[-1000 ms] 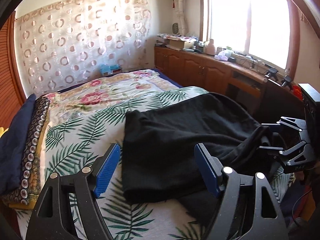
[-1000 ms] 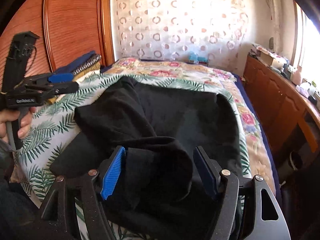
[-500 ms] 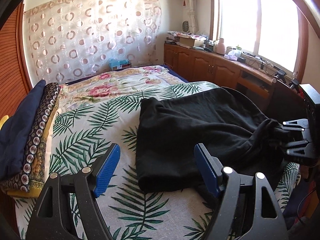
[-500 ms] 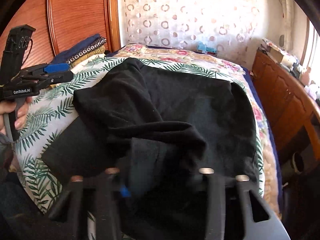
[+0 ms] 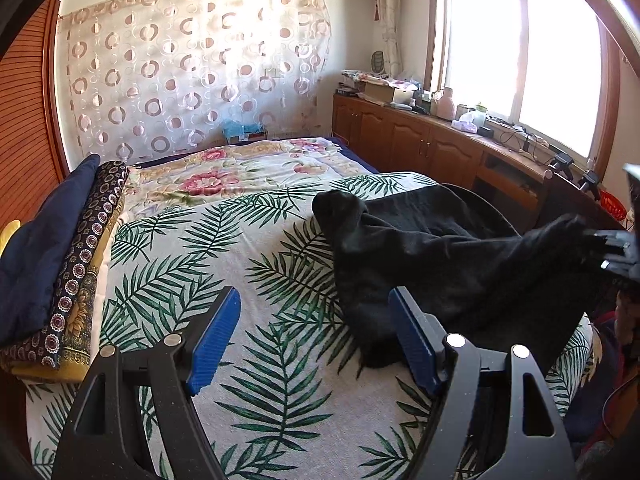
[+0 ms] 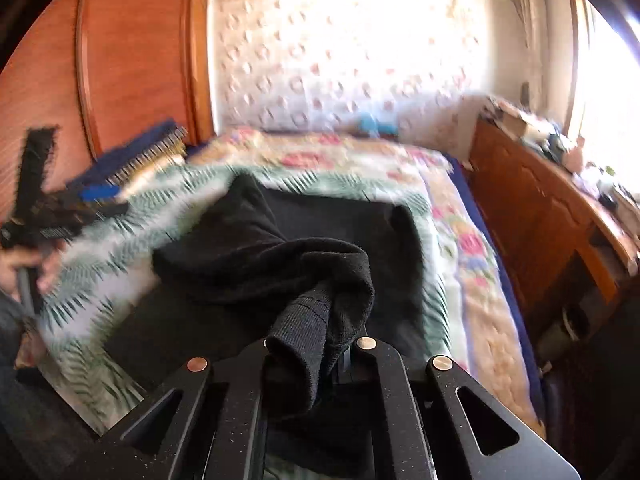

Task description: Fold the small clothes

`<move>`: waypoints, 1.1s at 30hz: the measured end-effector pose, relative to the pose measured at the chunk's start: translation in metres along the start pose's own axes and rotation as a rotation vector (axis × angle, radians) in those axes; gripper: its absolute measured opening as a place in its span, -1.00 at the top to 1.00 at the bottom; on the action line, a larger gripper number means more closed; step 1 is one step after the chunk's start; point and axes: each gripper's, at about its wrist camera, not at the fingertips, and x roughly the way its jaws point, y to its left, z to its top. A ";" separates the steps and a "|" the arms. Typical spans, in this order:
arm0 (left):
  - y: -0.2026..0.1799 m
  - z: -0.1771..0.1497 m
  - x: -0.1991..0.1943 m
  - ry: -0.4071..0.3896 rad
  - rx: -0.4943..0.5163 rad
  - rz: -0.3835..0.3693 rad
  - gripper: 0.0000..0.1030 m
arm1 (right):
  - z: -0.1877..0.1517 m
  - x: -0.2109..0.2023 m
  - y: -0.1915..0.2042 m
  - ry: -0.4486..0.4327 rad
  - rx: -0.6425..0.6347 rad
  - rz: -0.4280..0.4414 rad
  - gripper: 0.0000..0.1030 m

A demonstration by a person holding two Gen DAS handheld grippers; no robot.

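Observation:
A black garment [image 5: 436, 256] lies crumpled on the right side of a bed with a palm-leaf sheet [image 5: 208, 264]. My left gripper [image 5: 314, 336] is open and empty above the sheet, its right finger at the garment's near left edge. My right gripper [image 6: 310, 354] is shut on a ribbed end of the black garment [image 6: 304, 320] and lifts it off the bed. In the left wrist view the right gripper [image 5: 616, 252] holds the cloth at the far right. In the blurred right wrist view the left gripper [image 6: 76, 208] shows at the left.
Folded navy and patterned clothes [image 5: 60, 256] are stacked at the bed's left edge. A floral quilt [image 5: 240, 168] covers the far half. Wooden cabinets [image 5: 424, 148] with clutter run along the right under a window. A wooden wardrobe [image 6: 132, 64] stands to the left.
My right gripper has shut on the garment's end and pulled it up and back, bunching the cloth. My left gripper has drawn left, away from the garment, staying open.

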 end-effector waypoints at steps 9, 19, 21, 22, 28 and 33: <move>-0.003 0.000 -0.003 -0.011 0.013 0.011 -0.50 | -0.004 -0.004 -0.002 0.030 -0.010 -0.017 0.39; 0.004 -0.002 -0.014 -0.030 -0.002 0.017 -0.50 | 0.030 -0.024 0.024 -0.081 -0.045 0.027 -0.05; 0.012 -0.002 -0.019 -0.051 -0.024 0.020 -0.50 | 0.036 -0.011 0.039 -0.070 -0.079 0.063 -0.05; 0.015 -0.002 -0.021 -0.055 -0.032 0.022 -0.50 | 0.039 -0.004 0.048 -0.062 -0.097 0.077 -0.05; 0.034 -0.001 -0.030 -0.063 -0.054 0.044 -0.50 | 0.059 0.047 0.105 -0.003 -0.198 0.209 -0.05; 0.045 -0.001 -0.039 -0.068 -0.048 0.061 -0.50 | 0.069 0.091 0.142 0.075 -0.292 0.297 -0.05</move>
